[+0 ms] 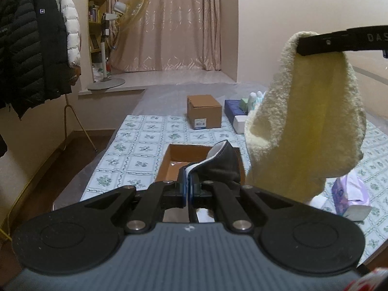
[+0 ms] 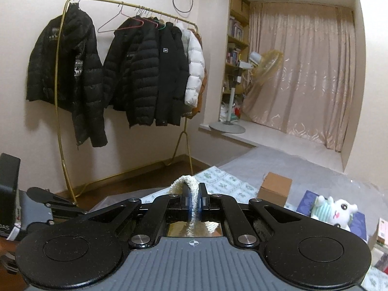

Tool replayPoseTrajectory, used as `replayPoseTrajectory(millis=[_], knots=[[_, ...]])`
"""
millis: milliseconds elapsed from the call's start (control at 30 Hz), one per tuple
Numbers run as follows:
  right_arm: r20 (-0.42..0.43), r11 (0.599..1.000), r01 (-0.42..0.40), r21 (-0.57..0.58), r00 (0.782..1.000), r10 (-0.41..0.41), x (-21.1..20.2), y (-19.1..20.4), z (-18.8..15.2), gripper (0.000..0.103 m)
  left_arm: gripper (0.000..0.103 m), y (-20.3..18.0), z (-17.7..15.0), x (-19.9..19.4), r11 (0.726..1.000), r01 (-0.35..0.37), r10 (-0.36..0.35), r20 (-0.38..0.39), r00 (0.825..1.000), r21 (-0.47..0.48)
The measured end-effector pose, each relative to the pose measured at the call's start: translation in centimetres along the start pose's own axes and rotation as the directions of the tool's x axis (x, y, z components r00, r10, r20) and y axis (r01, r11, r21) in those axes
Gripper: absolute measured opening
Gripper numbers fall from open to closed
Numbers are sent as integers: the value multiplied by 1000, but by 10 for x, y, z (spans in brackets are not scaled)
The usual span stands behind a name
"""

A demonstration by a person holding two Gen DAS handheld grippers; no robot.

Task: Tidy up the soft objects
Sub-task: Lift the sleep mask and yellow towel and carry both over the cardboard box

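Observation:
In the left wrist view my left gripper (image 1: 188,178) is shut on a dark grey soft piece with a white lining (image 1: 218,161). It hangs over an open, shallow cardboard box (image 1: 173,156) on the patterned bedspread (image 1: 135,145). At the upper right of that view my right gripper (image 1: 300,46) is shut on a fluffy pale yellow towel (image 1: 308,126), which hangs down in the air to the right of the box. In the right wrist view the towel's edge (image 2: 191,190) is pinched between the right gripper (image 2: 194,198) pads, and the rest of the towel is hidden below.
A closed cardboard box (image 1: 203,111), a blue box (image 1: 234,108) and a purple tissue pack (image 1: 349,194) lie on the bed. A white and green plush toy (image 2: 337,211) sits at the right. A coat rack with jackets (image 2: 135,72) stands by the wall, and a covered fan (image 1: 134,12) by the curtains.

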State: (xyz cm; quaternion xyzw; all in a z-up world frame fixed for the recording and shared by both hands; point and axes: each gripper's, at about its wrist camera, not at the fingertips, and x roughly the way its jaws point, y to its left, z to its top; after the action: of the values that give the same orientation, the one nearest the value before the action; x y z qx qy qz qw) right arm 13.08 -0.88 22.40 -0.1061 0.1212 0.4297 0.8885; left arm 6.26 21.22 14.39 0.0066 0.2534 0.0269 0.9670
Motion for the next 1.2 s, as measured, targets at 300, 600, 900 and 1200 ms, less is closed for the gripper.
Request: replayPoseTrajectory(millis=[300, 600, 900, 1200], knots=[[-32, 1000, 17, 2, 999, -17, 79, -23, 7, 4, 2, 23, 16, 46, 1000, 7, -8, -51, 999, -5], [-100, 999, 38, 20, 994, -36, 140, -52, -8, 4, 2, 35, 29, 103, 999, 31, -33, -97, 995, -18], [-173, 996, 24, 85, 985, -9, 188, -78, -28, 4, 2, 41, 30, 153, 994, 62, -74, -147, 986, -86], [-321, 980, 59, 192, 947, 6, 231, -104, -60, 4, 2, 35, 33, 188, 992, 64, -82, -171, 982, -107]])
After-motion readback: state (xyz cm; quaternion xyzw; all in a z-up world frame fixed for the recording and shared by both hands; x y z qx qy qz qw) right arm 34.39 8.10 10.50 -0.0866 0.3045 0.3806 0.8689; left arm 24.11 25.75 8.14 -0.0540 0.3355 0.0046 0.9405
